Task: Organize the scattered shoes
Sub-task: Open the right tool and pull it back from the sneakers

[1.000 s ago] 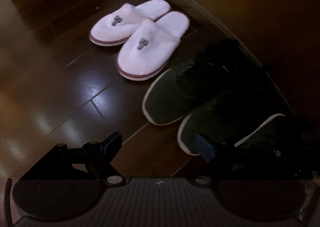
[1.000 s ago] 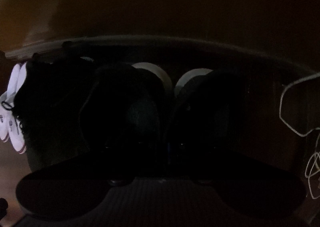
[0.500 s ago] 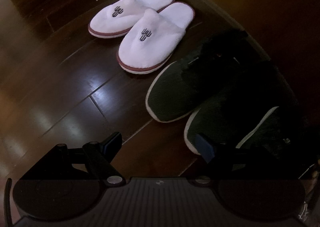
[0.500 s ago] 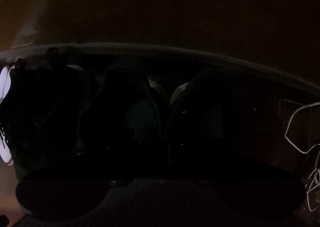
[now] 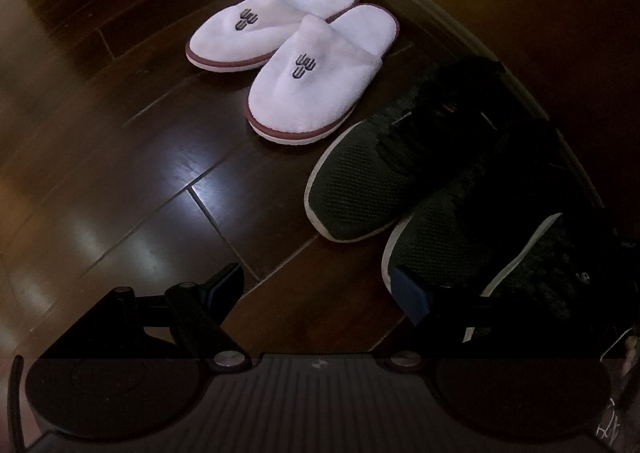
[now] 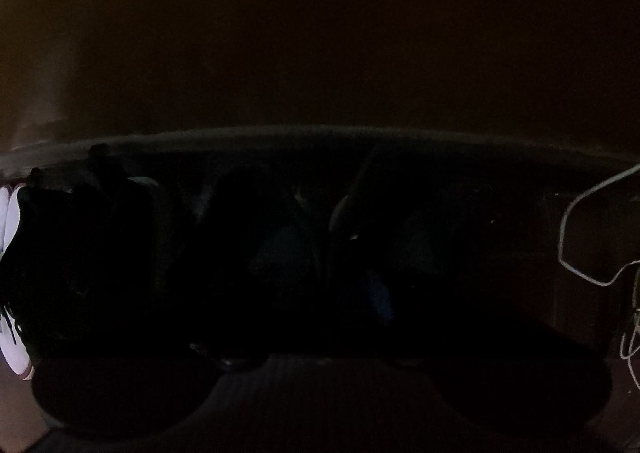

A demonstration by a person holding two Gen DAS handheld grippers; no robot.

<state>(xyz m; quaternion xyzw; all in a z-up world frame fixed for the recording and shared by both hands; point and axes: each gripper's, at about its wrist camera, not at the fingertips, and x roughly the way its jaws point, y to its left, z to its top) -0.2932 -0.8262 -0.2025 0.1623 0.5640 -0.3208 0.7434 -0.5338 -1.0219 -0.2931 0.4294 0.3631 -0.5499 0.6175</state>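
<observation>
While the left gripper (image 5: 320, 285) hangs wide apart and empty above the floor (image 5: 132, 181), its view has crept forward over the last second: the slippers (image 5: 296, 65) and sneakers (image 5: 408, 189) sit larger and lower-centred than before. Slippers are paired side by side near the baseboard (image 5: 452, 9), sneakers paired just beside them, a third dark shoe (image 5: 560, 273) at the right edge. The right view has dimmed further; dark shoes (image 6: 280, 253) lined against the wall are barely readable, a slipper sliver (image 6: 12, 293) at far left, a thin cable (image 6: 580, 237) at right. Right gripper's fingers are lost in the dark, so can't tell whether it's parted or clamped. Judging by the neat row, sorting looks nearly done; left seems to be just checking, nothing in hand
</observation>
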